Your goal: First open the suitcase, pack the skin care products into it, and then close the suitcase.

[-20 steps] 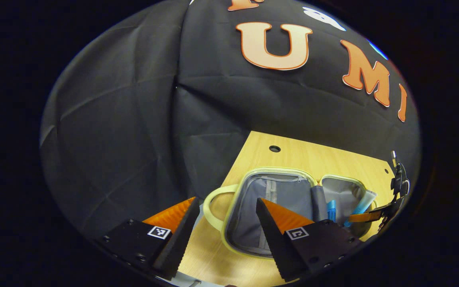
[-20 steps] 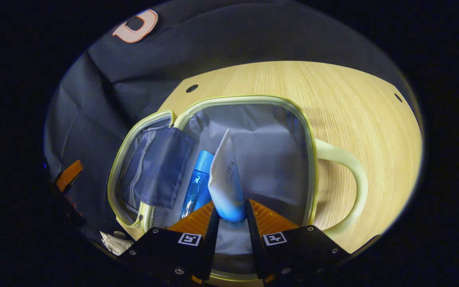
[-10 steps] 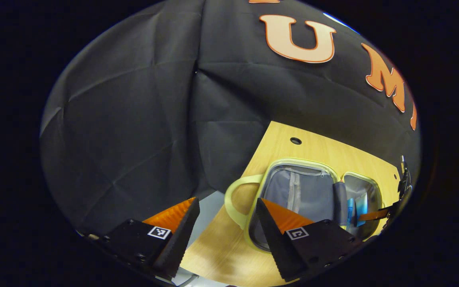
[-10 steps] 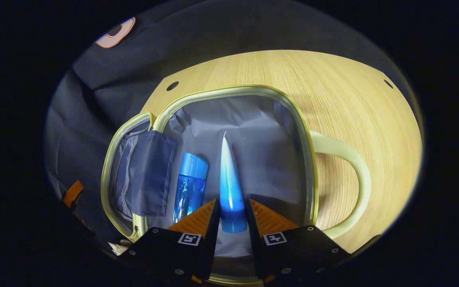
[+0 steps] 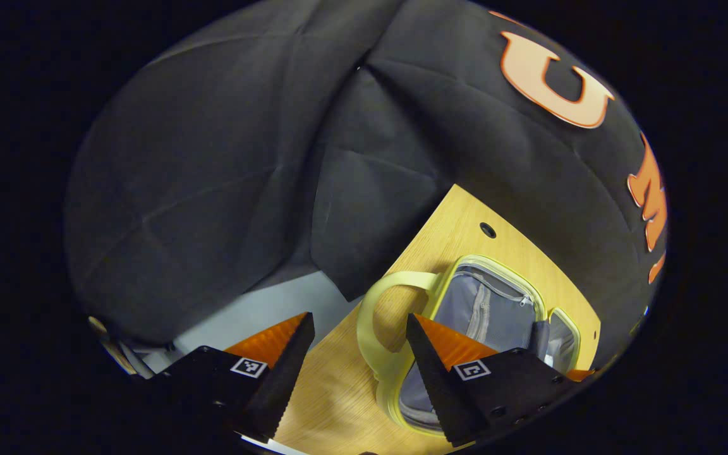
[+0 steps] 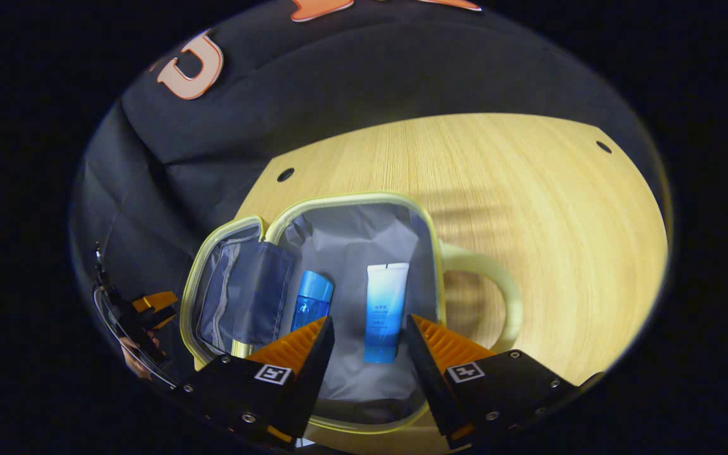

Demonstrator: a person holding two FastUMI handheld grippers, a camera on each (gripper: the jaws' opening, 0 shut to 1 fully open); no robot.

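Note:
A pale yellow suitcase point(image 6: 345, 201) lies open on the wooden table, grey lining showing in both halves. In its right half a blue bottle point(image 6: 311, 306) and a white-to-blue tube point(image 6: 384, 309) lie side by side. My right gripper point(image 6: 367, 338) hovers above them, open, with the tube below the gap and nothing held. In the left gripper view the suitcase point(image 5: 497, 268) and its curved handle point(image 5: 370, 316) sit at the lower right. My left gripper point(image 5: 357, 341) stands open over the table's left edge, beside that handle. The left gripper point(image 6: 149, 306) also appears at the far left of the right gripper view.
The wooden table point(image 6: 528, 208) stretches bare to the right of the suitcase, with small round holes point(image 6: 285, 174) near its corners. Black cloth wall point(image 5: 244, 158) hangs behind and to the left. A strip of pale floor point(image 5: 256, 306) lies past the table's left edge.
My right gripper opened and let go of the tube, which now lies flat beside the bottle, then drew up and back. My left gripper swung left, away from the suitcase.

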